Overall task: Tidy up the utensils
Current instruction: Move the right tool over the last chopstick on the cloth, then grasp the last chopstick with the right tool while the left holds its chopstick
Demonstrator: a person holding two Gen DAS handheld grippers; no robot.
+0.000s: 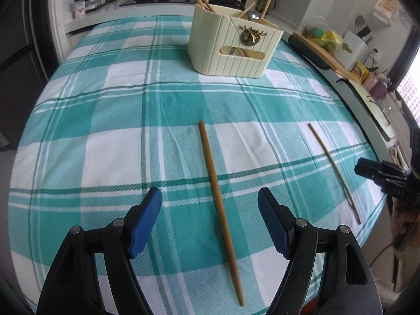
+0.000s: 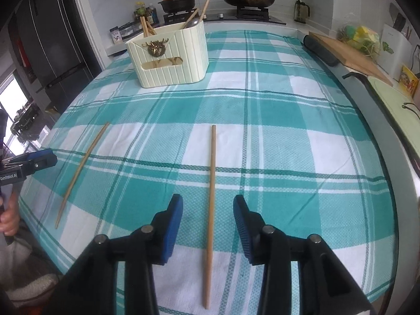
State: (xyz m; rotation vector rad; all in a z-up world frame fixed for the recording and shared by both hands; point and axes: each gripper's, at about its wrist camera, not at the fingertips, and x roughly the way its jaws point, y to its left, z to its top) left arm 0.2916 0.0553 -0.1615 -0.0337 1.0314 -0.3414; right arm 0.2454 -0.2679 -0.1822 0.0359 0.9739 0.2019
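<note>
Looking down along both tools, we saw two slim round bamboo chopsticks lying apart on a teal-and-white checked woven tablecloth (image 1: 105, 136). Our left gripper (image 1: 210, 199) hung over the left-hand chopstick (image 1: 218, 173), its blue ribbed pads spread wide with nothing between them but the stick on the cloth below, untouched. Our right gripper (image 2: 208, 207) hung the same way over the right-hand chopstick (image 2: 211, 183), its pads parted less widely, also clear of the wood. Each stick ran lengthwise away from its tool, from near us toward the far side of the table, passing straight through the gap between the pads, so we judged that a plain descent and squeeze across the narrow width would catch either one. Each hand was plainly nearer its own stick; the other lay well off to the side. Both sticks looked pale tan, smooth, straight and tapered toward our end. The cream ribbed plastic utensil holder with a brass stag-head emblem (image 2: 168, 57) stood upright at the far part of the cloth, well beyond the sticks, already holding several chopsticks and a metal spoon. From the right view, that holder sat toward the left, closer to the left-hand side.
</note>
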